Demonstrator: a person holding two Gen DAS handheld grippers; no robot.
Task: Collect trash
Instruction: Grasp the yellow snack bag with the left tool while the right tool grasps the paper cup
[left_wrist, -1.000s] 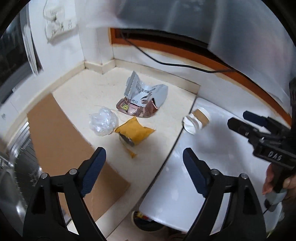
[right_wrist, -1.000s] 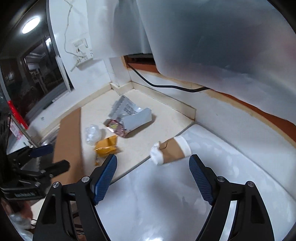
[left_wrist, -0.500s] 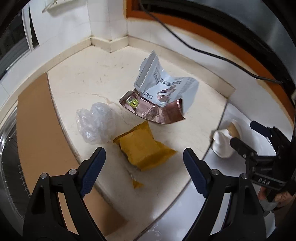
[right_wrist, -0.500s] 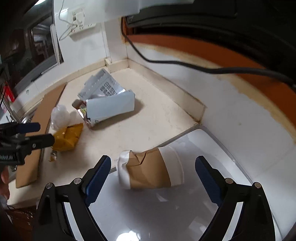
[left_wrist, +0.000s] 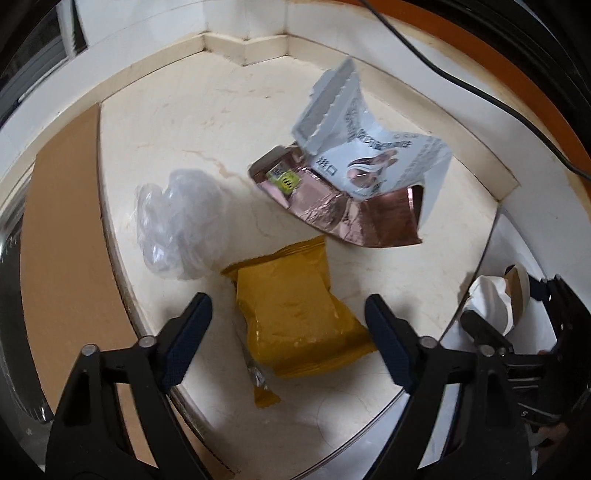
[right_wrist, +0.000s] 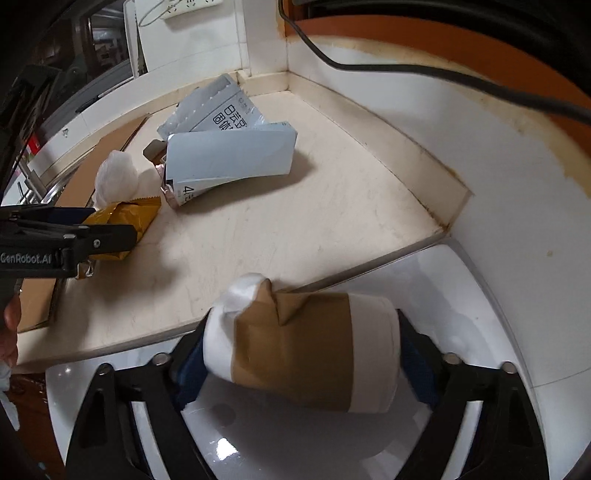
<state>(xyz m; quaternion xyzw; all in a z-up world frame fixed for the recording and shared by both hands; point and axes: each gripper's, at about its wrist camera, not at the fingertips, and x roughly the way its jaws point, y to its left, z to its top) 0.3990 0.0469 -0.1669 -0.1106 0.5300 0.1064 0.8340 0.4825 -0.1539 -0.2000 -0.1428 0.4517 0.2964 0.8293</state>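
Observation:
A yellow snack wrapper (left_wrist: 295, 314) lies on the cream counter between the fingers of my open left gripper (left_wrist: 288, 328), which hovers just above it. A crumpled clear plastic bag (left_wrist: 177, 225) lies to its left, and a torn white and copper foil bag (left_wrist: 354, 184) lies behind it. My right gripper (right_wrist: 295, 358) straddles a crushed brown and white paper cup (right_wrist: 306, 347) lying on its side on the white surface. Its blue pads sit at both ends of the cup, and contact is unclear. The cup also shows in the left wrist view (left_wrist: 498, 295).
A brown cardboard sheet (left_wrist: 62, 258) lies along the counter's left side. The walls meet in a corner at the back (left_wrist: 243, 55). A black cable (right_wrist: 443, 74) runs along the back wall. The white glossy surface (right_wrist: 461, 280) adjoins the counter on the right.
Both grippers have moved forward and down. The left now brackets the yellow wrapper. The right has closed in around the paper cup, which was well ahead of it a second ago.

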